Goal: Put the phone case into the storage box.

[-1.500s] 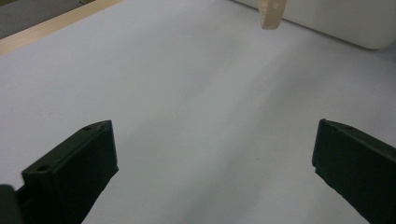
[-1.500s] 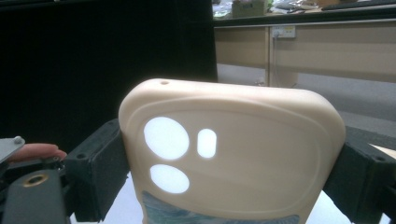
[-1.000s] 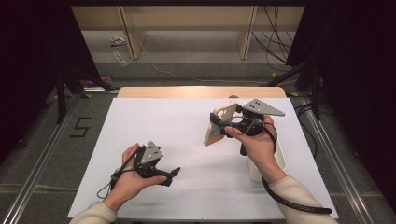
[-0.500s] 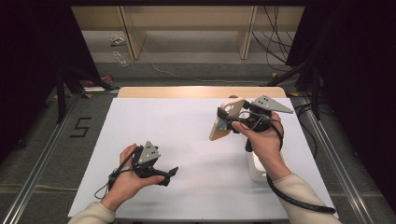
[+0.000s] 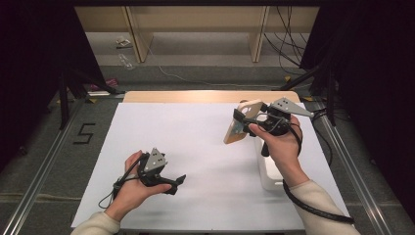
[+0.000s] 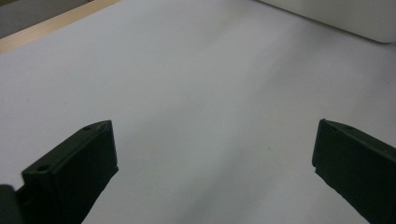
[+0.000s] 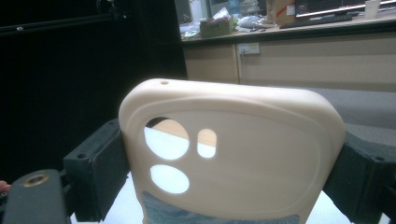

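Above the table, right tongs [image 5: 241, 123] raised, pinching phone case [image 5: 239, 122], left tongs [image 5: 180, 180] low, spread.

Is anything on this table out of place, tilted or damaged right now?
Nothing looks damaged or spilled. The beige phone case is off the table, clamped tilted in the right hand-held gripper. The left hand-held gripper is open, holding nothing.

bench [image 5: 205, 147] centre wide open between both hands; white stand [image 5: 268, 171] (right side, just beside the right forearm) blocks passage there.
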Action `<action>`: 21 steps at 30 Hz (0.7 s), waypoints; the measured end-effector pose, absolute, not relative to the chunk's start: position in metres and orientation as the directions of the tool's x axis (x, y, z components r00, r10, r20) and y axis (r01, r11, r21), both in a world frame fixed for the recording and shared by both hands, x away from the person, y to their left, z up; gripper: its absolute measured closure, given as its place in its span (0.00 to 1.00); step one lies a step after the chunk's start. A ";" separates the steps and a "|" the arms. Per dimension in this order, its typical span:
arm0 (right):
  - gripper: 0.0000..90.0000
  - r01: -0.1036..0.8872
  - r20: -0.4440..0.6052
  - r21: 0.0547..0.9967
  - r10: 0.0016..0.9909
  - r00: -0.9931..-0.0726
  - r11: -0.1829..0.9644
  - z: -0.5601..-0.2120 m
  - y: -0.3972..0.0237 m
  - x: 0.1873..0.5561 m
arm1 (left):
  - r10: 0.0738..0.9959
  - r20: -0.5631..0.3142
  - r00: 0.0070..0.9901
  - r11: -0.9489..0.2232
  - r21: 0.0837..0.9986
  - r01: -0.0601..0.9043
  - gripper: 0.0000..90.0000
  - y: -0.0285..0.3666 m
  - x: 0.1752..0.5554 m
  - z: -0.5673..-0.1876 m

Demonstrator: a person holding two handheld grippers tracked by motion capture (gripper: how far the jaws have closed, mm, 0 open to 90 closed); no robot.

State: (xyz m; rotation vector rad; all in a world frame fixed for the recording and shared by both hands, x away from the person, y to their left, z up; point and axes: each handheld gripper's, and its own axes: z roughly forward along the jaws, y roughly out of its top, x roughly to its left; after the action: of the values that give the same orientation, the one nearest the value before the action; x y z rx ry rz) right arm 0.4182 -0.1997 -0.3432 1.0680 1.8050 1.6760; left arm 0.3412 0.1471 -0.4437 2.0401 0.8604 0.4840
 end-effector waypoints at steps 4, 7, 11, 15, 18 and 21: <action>0.14 0.229 0.176 0.972 0.787 -0.591 -0.045 -0.342 -0.202 0.419 | 0.725 0.024 0.688 -0.404 0.824 0.397 0.00 0.148 0.341 -0.444; 0.14 0.227 0.177 0.973 0.791 -0.586 -0.049 -0.342 -0.204 0.420 | 0.726 0.025 0.688 -0.404 0.825 0.396 0.00 0.148 0.341 -0.443; 0.14 0.225 0.177 0.973 0.795 -0.580 -0.053 -0.341 -0.207 0.421 | 0.726 0.025 0.687 -0.404 0.824 0.397 0.00 0.148 0.342 -0.443; 0.14 0.222 0.178 0.973 0.800 -0.573 -0.057 -0.339 -0.210 0.421 | 0.726 0.026 0.687 -0.404 0.825 0.395 0.00 0.149 0.342 -0.443; 0.14 0.220 0.177 0.974 0.803 -0.569 -0.058 -0.340 -0.211 0.422 | 0.726 0.026 0.687 -0.403 0.825 0.395 0.00 0.149 0.342 -0.443; 0.14 0.219 0.177 0.974 0.805 -0.567 -0.060 -0.340 -0.212 0.422 | 0.727 0.026 0.686 -0.404 0.825 0.396 0.00 0.149 0.342 -0.443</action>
State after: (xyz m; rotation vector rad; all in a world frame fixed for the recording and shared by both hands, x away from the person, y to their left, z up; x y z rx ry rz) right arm 0.4222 -0.2120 -0.3398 1.0908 1.7568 1.6668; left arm 0.3418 0.1489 -0.4433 2.0386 0.8620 0.4888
